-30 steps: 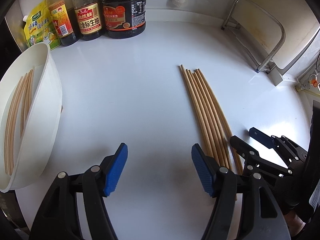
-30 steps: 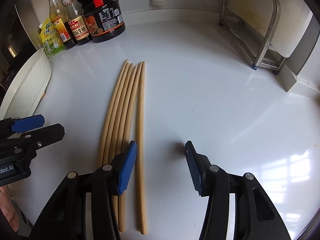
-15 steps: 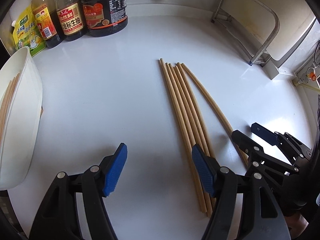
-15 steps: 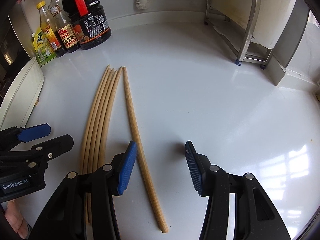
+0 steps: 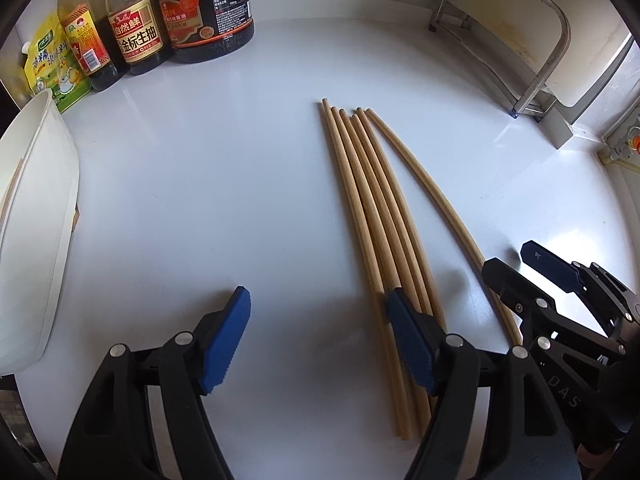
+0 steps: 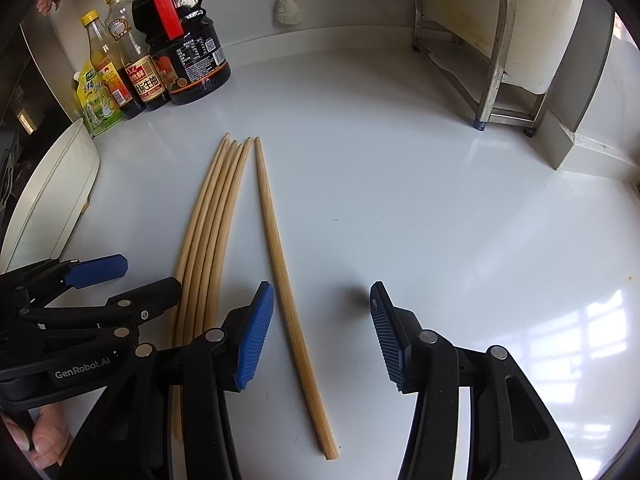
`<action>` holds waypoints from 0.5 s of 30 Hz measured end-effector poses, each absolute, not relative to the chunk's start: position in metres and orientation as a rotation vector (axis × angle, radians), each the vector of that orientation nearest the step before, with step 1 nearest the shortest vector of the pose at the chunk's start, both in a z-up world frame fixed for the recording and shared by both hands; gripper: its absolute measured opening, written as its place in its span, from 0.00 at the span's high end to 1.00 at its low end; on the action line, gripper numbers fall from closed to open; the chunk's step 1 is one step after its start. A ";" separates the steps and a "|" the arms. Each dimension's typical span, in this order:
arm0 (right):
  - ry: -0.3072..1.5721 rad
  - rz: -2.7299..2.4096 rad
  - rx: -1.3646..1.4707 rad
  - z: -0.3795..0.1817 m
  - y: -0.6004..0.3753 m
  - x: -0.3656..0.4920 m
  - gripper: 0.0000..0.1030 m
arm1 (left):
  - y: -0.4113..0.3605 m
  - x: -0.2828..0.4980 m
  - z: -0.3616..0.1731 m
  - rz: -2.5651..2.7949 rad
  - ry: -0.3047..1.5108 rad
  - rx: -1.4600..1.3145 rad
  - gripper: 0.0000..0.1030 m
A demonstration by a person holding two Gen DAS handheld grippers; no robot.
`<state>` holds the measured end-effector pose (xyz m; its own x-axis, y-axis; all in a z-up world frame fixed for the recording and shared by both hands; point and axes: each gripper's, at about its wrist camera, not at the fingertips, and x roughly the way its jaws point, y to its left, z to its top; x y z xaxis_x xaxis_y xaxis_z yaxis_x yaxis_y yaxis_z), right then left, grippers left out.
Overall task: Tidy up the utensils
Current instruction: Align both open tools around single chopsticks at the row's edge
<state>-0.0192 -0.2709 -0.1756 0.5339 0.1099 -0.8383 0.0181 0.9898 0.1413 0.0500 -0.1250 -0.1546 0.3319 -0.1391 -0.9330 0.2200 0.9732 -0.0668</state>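
Several wooden chopsticks lie bunched on the white counter, also in the right wrist view. One single chopstick lies apart to their right; it shows in the left wrist view. My left gripper is open and empty, its right finger over the bunch. My right gripper is open and empty, low over the counter, with the single chopstick between its fingers. A white bin at the left holds chopsticks.
Sauce bottles and a yellow pouch stand at the back left. A metal rack stands at the back right. The right gripper shows in the left wrist view.
The single chopstick has been swung away from the bunch, to the right. My right gripper has shifted so the chopstick lies between its fingers. My left gripper has moved right, over the bunch.
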 end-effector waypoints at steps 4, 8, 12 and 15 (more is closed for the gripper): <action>1.012 0.056 0.134 -0.177 -0.270 -0.018 0.53 | -0.127 0.049 -0.156 -0.228 1.210 0.107 0.28; 1.011 0.054 0.117 -0.177 -0.266 -0.016 0.53 | -0.123 0.049 -0.157 -0.211 1.209 0.123 0.27; 1.006 0.051 0.112 -0.176 -0.267 -0.014 0.53 | -0.117 0.049 -0.159 -0.194 1.217 0.124 0.20; 1.003 0.049 0.108 -0.176 -0.267 -0.012 0.53 | -0.112 0.049 -0.159 -0.188 1.219 0.120 0.20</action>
